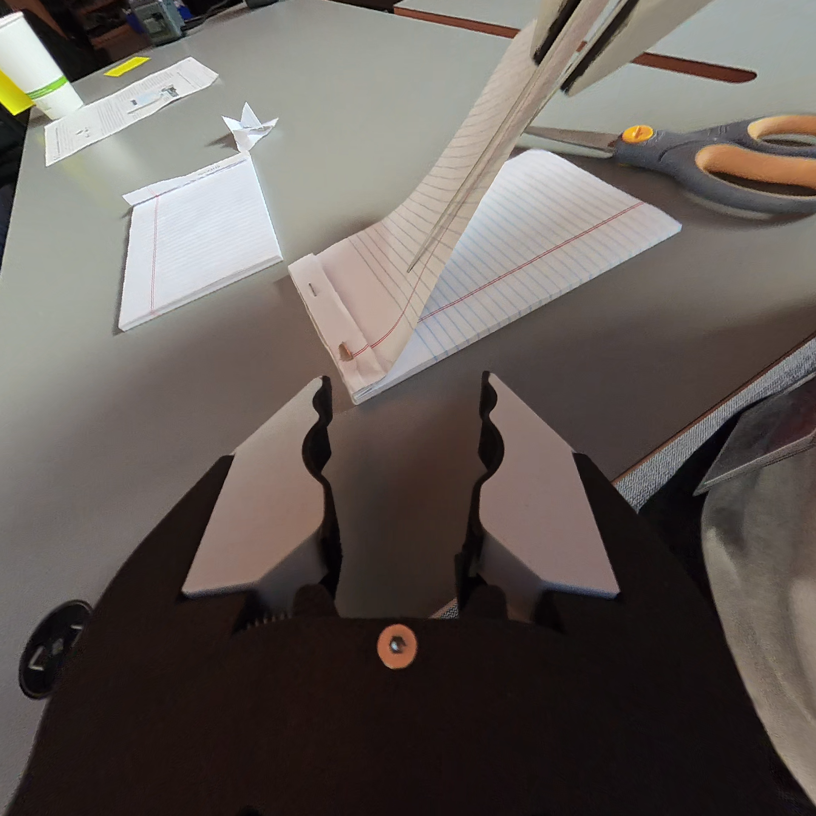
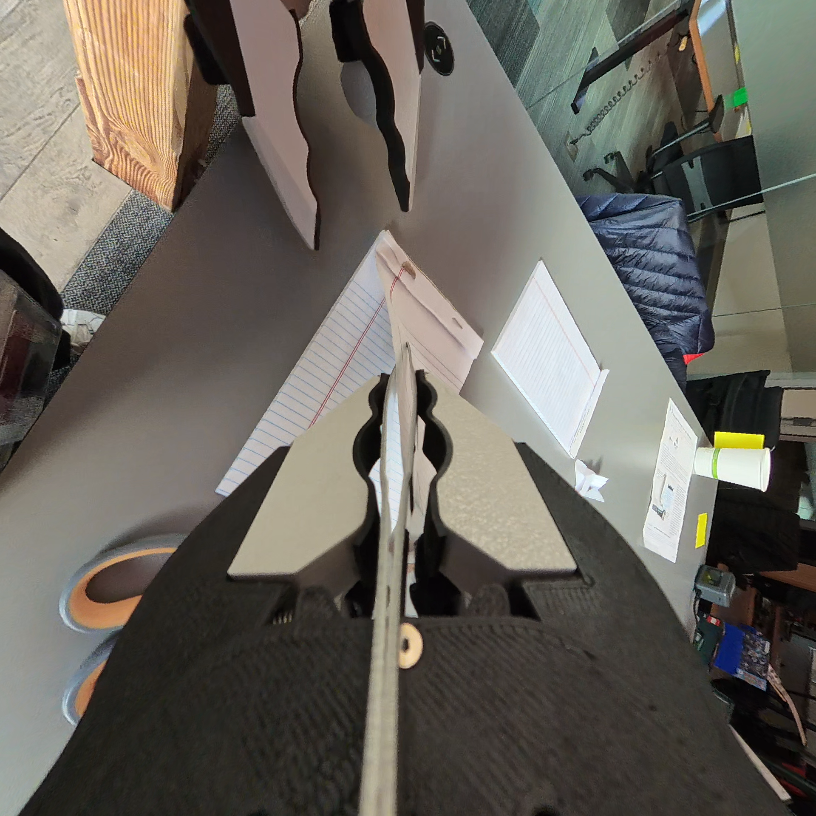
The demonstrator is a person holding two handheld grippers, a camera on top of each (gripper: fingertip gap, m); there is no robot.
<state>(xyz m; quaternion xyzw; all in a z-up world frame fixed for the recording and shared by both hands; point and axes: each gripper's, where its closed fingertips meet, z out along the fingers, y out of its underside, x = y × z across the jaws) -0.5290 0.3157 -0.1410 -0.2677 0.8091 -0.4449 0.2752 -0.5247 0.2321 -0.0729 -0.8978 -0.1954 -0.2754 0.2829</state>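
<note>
Overhead, the right hand-held gripper (image 2: 399, 397) pinches the top sheet (image 1: 446, 194) of a lined notepad (image 1: 552, 247), lifting it in a curve while its bound end remains attached to the pad on the grey bench (image 1: 176, 397). Just short of the pad's stapled corner, the left hand-held gripper (image 1: 405, 393) hovers with fingers spread, grasping nothing. Scissors (image 1: 715, 159) lie beside the pad; a second notepad (image 1: 198, 238), a folded paper scrap (image 1: 249, 128), a printed page (image 1: 128, 106) and a paper cup (image 1: 37, 70) sit farther off.
</note>
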